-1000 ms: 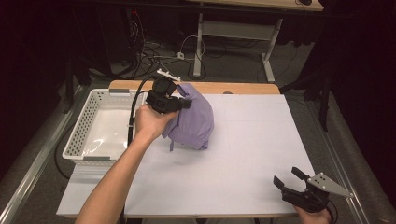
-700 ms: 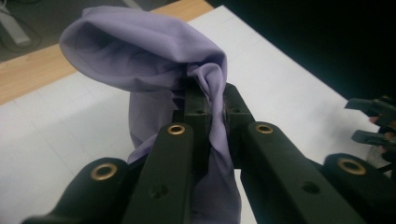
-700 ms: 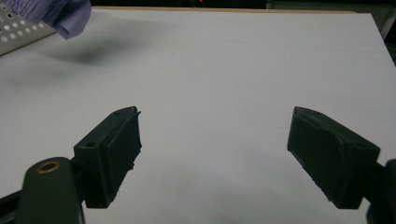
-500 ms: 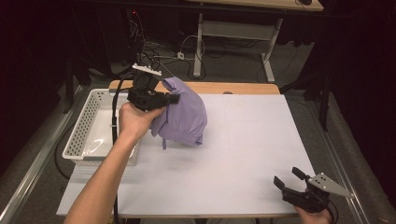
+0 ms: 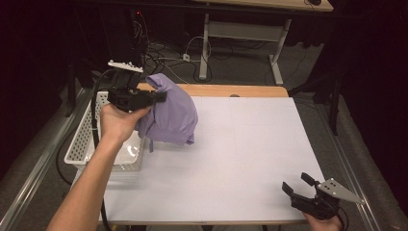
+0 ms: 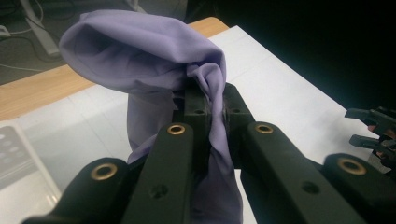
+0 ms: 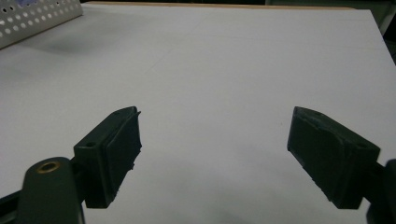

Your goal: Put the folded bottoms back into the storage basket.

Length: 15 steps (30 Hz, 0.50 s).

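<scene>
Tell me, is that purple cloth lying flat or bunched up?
Bunched up. The cloth hangs in loose folds, pinched in the left gripper, lifted above the table beside the basket.

Hanging over the table's left part, just right of the white perforated plastic basket (image 5: 86,139): crumpled purple cloth (image 5: 171,115).

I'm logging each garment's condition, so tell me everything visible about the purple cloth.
The purple cloth is a thin, smooth, plain lilac fabric with no visible print. It is bunched and creased, with one fold pinched between the shut jaws of the left claw. It is lifted and hangs down in loose folds over the white table, just right of the white perforated basket. Its upper part puffs above the jaws. Whether its lower edge touches the table cannot be told.
</scene>
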Available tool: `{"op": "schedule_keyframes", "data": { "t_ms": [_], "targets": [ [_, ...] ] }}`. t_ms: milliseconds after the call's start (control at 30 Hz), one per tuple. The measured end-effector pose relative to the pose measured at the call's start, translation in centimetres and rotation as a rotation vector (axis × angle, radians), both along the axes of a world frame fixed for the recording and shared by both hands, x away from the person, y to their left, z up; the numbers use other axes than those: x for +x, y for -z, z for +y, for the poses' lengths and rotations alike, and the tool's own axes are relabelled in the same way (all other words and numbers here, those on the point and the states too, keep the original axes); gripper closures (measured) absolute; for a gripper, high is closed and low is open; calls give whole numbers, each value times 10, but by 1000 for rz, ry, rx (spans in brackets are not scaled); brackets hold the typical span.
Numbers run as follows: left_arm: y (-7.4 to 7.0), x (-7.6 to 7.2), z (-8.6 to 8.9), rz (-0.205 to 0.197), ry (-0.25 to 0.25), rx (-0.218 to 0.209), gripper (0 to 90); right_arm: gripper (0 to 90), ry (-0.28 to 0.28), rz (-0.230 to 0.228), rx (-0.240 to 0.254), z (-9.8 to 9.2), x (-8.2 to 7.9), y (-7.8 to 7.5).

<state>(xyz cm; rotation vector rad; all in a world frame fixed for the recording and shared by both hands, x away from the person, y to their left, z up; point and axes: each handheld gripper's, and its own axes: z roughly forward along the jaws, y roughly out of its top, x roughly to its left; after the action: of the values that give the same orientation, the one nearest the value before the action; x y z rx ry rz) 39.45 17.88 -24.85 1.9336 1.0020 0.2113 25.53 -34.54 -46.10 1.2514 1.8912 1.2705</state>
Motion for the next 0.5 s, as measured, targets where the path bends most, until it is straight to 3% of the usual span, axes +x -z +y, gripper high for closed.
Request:
{"op": "schedule_keyframes", "data": {
  "t_ms": [500],
  "targets": [
    [-16, -14, 38, -35, -64, 6, 822, 182, -3, 0, -8, 1, 0, 0]
  ]
}}
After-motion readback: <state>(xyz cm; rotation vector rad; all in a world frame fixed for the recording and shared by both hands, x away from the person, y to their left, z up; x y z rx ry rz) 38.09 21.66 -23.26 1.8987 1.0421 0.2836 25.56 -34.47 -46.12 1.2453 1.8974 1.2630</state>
